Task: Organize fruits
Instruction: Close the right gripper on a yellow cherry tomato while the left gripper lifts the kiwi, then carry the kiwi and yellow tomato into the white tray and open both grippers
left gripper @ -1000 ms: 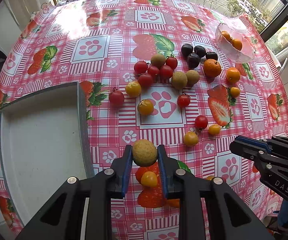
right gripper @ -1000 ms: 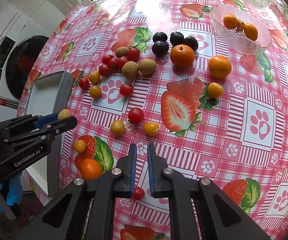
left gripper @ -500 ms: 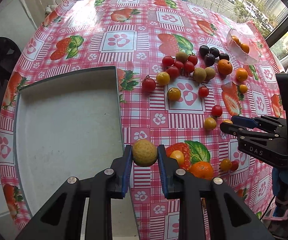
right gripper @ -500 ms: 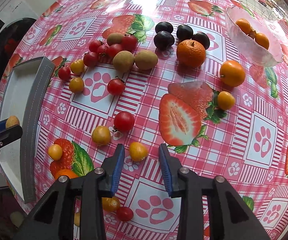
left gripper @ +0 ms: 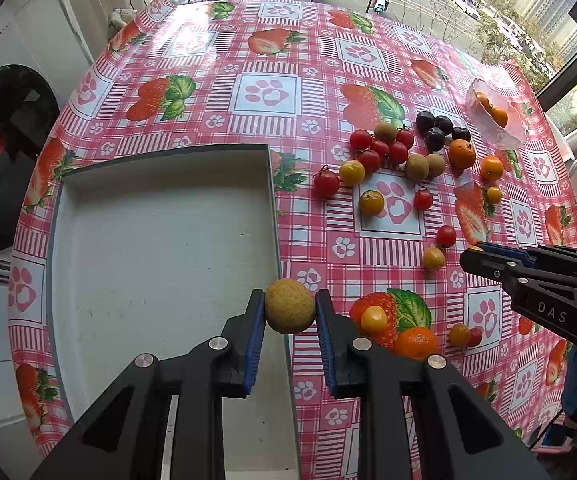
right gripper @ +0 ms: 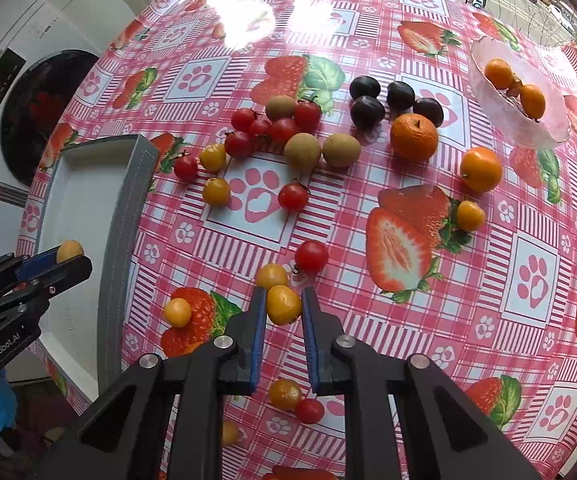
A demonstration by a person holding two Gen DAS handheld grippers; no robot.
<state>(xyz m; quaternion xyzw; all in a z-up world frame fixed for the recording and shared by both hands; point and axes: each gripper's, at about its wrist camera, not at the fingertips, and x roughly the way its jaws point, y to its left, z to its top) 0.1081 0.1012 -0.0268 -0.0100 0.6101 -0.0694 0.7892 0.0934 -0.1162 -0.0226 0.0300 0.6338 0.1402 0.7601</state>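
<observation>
My left gripper (left gripper: 290, 312) is shut on a tan longan (left gripper: 289, 306) and holds it over the right rim of the grey tray (left gripper: 160, 248); it also shows in the right wrist view (right gripper: 54, 258) with the longan (right gripper: 69, 250) over the tray (right gripper: 128, 200). My right gripper (right gripper: 283, 306) has closed on a yellow cherry tomato (right gripper: 283, 304) on the cloth; in the left wrist view the right gripper (left gripper: 472, 256) is at the right. Red and yellow tomatoes (right gripper: 280, 128), longans (right gripper: 302, 151), dark plums (right gripper: 366, 110) and oranges (right gripper: 413, 137) lie scattered.
A glass bowl (right gripper: 528, 120) with small oranges stands at the far right. An orange (left gripper: 414, 342) and small tomatoes (left gripper: 464, 334) lie near the table's front edge. A washing machine door (right gripper: 40, 112) is left of the table.
My left gripper carried the longan left, over the tray rim. My right gripper opened, moved forward and closed on a yellow tomato.
</observation>
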